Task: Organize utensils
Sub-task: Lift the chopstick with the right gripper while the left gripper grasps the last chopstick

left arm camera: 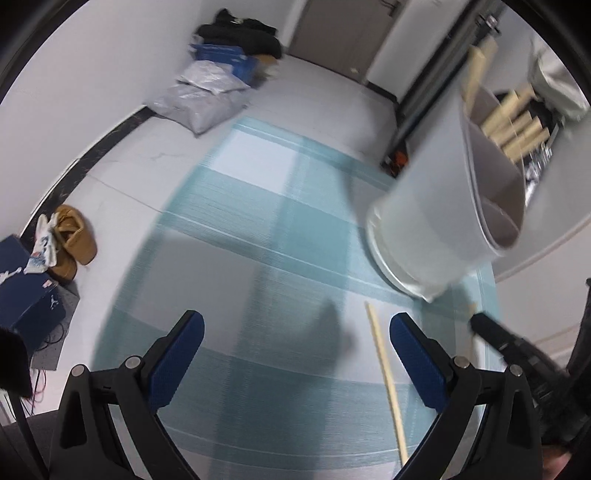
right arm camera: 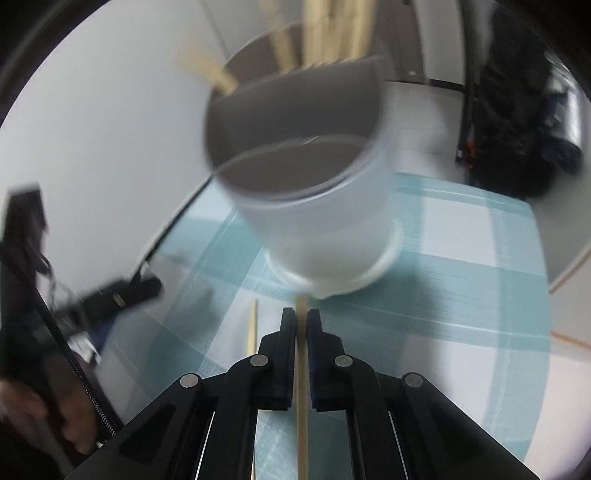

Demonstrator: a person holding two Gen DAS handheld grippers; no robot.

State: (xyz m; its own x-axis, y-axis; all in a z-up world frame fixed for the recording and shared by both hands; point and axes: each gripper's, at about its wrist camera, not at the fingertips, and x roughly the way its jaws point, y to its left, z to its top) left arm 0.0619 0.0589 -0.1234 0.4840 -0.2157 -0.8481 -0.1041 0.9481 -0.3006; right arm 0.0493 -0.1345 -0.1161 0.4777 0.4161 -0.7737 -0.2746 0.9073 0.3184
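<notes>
Right gripper (right arm camera: 301, 326): fingers pressed together on a chopstick (right arm camera: 301, 387); the stick runs lengthwise between the pads, its tip poking out just past the fingertips, pointing toward the holder's base. Left gripper (left arm camera: 295, 345): fingers spread wide, blue pads (left arm camera: 177, 360) facing each other, nothing between them; it hangs above the mat (left arm camera: 236, 258).

On the mat, a loose chopstick (left arm camera: 388, 384) lies flat, just inside the left gripper's right-hand finger in the left view; same stick seen in the right view just left of the right gripper's fingers (right arm camera: 252, 328); it is apart from the gripped one. Mat is teal-and-white check, on a white table (left arm camera: 122, 177).

Beyond the fingertips: holder (left arm camera: 436, 221), a translucent white cylinder with a grey insert divided into compartments, standing on the mat's far part on a wider base; right view shows it just ahead of the gripped stick's tip (right arm camera: 314, 206); whether tip and base touch, cannot tell (motion blur). Several chopsticks (left arm camera: 513, 122) stand in the holder's far compartment, leaning out over the rim; near compartments show none.

Farther off, left view: tan shoes (left arm camera: 74, 240) and a blue box (left arm camera: 26, 291) at left; grey bags (left arm camera: 201, 99) and dark clothing (left arm camera: 240, 33) against the far wall.
</notes>
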